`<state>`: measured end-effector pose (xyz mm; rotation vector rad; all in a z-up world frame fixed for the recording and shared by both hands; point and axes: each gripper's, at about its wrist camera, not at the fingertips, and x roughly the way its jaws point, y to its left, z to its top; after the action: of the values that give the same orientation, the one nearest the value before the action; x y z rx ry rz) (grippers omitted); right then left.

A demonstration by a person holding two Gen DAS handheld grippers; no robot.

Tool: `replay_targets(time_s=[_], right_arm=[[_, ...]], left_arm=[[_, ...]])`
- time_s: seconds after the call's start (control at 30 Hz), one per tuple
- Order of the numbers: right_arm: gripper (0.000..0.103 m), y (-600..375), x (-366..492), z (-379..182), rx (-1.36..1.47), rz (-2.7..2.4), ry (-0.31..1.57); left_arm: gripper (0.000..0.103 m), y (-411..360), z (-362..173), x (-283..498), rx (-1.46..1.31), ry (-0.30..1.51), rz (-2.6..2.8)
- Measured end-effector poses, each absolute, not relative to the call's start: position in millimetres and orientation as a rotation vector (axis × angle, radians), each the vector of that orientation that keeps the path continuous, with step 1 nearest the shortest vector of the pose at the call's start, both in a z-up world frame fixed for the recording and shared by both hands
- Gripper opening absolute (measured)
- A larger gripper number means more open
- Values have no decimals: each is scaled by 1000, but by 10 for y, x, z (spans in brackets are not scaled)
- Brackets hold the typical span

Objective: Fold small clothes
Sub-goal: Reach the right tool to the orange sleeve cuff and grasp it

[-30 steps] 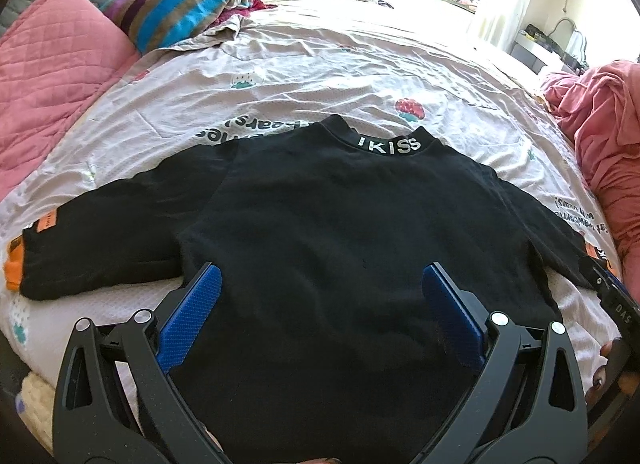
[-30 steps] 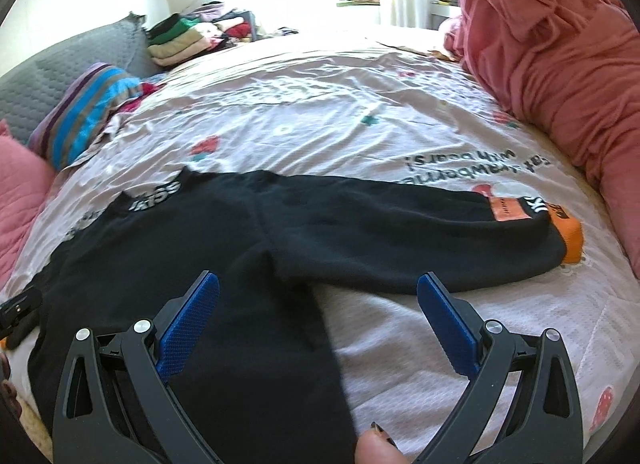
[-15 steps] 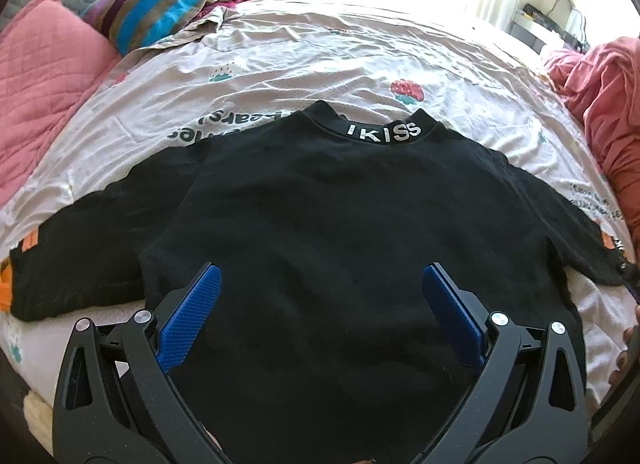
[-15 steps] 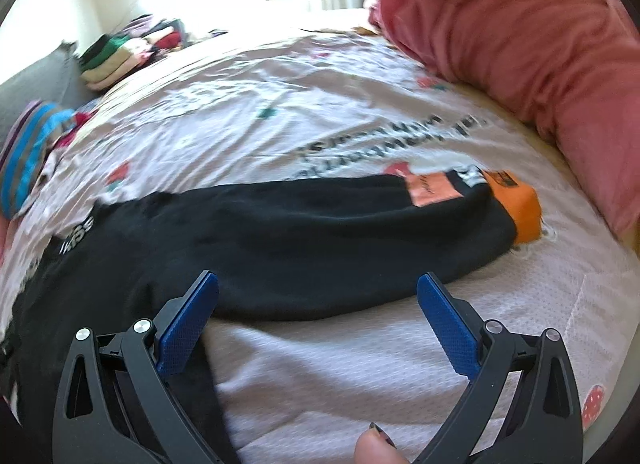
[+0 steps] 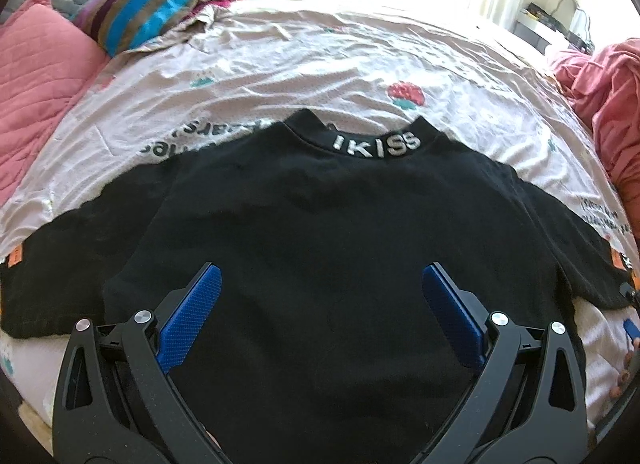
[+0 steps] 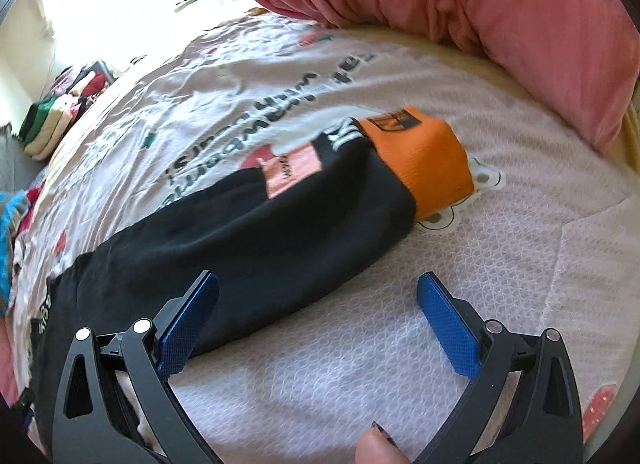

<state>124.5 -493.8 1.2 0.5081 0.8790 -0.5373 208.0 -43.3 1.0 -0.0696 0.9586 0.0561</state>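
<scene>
Black sweater (image 5: pixel 328 248) lies flat on the bed sheet (image 5: pixel 320 63), back up, collar with white lettering at the far side, both sleeves spread out sideways. No fold made yet, as far as I can judge.

Handling: soft knit, light, limp. It should drape and bunch rather than hold shape, and will likely drag on the textured sheet. Not fragile. Best hold is probably a pinch on an edge or seam. The orange cuff (image 6: pixel 420 159) on the right sleeve (image 6: pixel 256 240) looks thicker and ribbed, so it should give a firmer bite than the plain body fabric. Shoulder seam is the other candidate for folding the sleeve in.

Left gripper (image 5: pixel 320 316): jaws spread wide, holding nothing, poised low over the lower middle of the sweater body, pointing at the collar.

Right gripper (image 6: pixel 316 324): jaws also spread wide and empty, angled toward the right sleeve. Its left finger (image 6: pixel 188 328) sits over the sleeve's near edge, the other over bare sheet. Cuff lies ahead, well apart from the tips. View is motion-blurred. Contact with fabric: can't tell.

Pink blanket (image 6: pixel 460 3) is heaped beyond the cuff, so it isn't in the way of a fold.
</scene>
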Motion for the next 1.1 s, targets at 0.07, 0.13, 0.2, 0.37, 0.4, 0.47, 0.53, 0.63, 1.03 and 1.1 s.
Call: replay_targets(time_s=[0.07, 0.13, 0.2, 0.37, 0.4, 0.47, 0.53, 0.63, 1.03, 1.1], right_arm=[[99, -5000, 1249, -4, 520, -540, 864], [99, -5077, 1270, -8, 540, -539, 841], [99, -5193, 1283, -34, 600, -532, 817], [99, -5424, 1345, -66, 684, -514, 747], [99, -5479, 1330, -76, 722, -502, 716], [89, -5548, 1319, -70, 750, -488, 671], [71, -5612, 1295, -89, 774, -498, 644], [38, -5676, 1234, -102, 834, -453, 590], [13, -5096, 1348, 505, 661, -211, 490], [13, -4934, 1385, 609, 634, -161, 490]], left_arm=[[95, -432, -17, 2081, -67, 957, 65], [95, -418, -50, 2062, -78, 955, 75], [95, -391, -59, 2042, -86, 950, 85], [95, -276, -29, 1995, -131, 933, 104], [95, -260, -20, 1982, -139, 930, 107], [95, -216, 11, 1950, -156, 918, 111], [95, -164, 48, 1918, -180, 904, 107], [95, -119, 76, 1905, -211, 907, 111], [95, 33, 198, 1792, -308, 888, 82], [95, 45, 219, 1771, -319, 888, 72]])
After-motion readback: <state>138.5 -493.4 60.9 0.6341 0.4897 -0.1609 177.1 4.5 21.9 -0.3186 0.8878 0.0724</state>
